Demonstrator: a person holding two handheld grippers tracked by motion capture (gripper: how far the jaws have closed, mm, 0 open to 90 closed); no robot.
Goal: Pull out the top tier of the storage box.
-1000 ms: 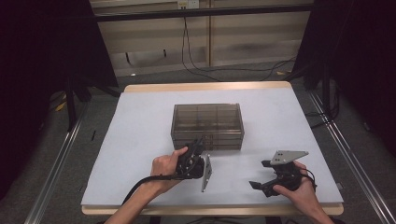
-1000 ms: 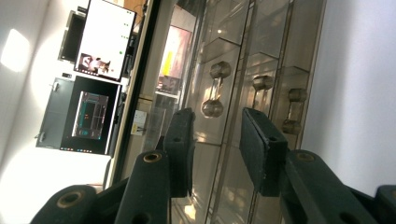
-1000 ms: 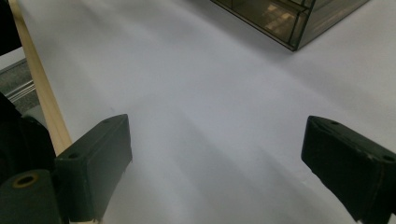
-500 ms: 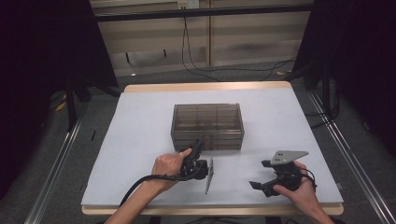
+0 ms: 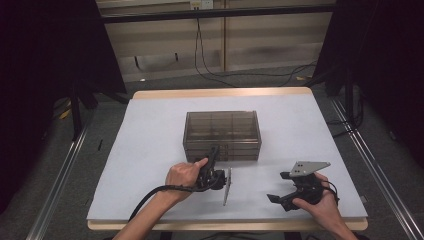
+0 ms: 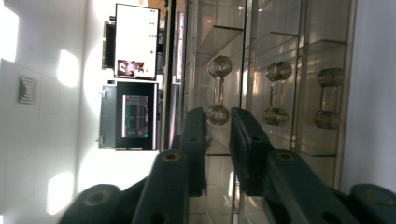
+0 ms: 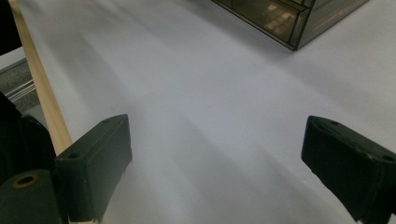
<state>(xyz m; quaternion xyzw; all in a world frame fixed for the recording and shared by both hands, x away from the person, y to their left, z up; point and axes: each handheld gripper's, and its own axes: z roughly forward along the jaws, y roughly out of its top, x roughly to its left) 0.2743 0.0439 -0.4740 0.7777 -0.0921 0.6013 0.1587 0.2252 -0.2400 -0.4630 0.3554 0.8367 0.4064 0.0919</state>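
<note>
High view: a smoked, see-through drawer cabinet [image 5: 222,135] is sitting at the middle of the white table [image 5: 150,135], its drawer fronts facing the person. The left hand-held gripper [image 5: 214,156] is lying on its side and reaching to the lower left of that front; its tips are crowding the dark plastic there, so contact is hard to make out from above, and its grey plate is showing edge-on. The right hand-held gripper [image 5: 284,189] is resting low near the table's front right, well apart from the cabinet, its fingers partly covered by the hand holding it. Left gripper view: the picture is turned sideways. The black jaws have just been closing and are now standing narrowly apart, clenching a small dumbbell-shaped drawer knob [image 6: 218,90]; the knob's near end is sitting in the gap between the tips, though the pad contact itself is being hidden by the jaws. Two more knobs [image 6: 277,93] are appearing behind the glossy front, blurred by reflections. Right gripper view: the two jaws are standing wide, released, with bare table between them; a corner of the cabinet [image 7: 289,21] is being cut off at the top edge, and the table's wooden rim [image 7: 39,93] is running along the left.
</note>
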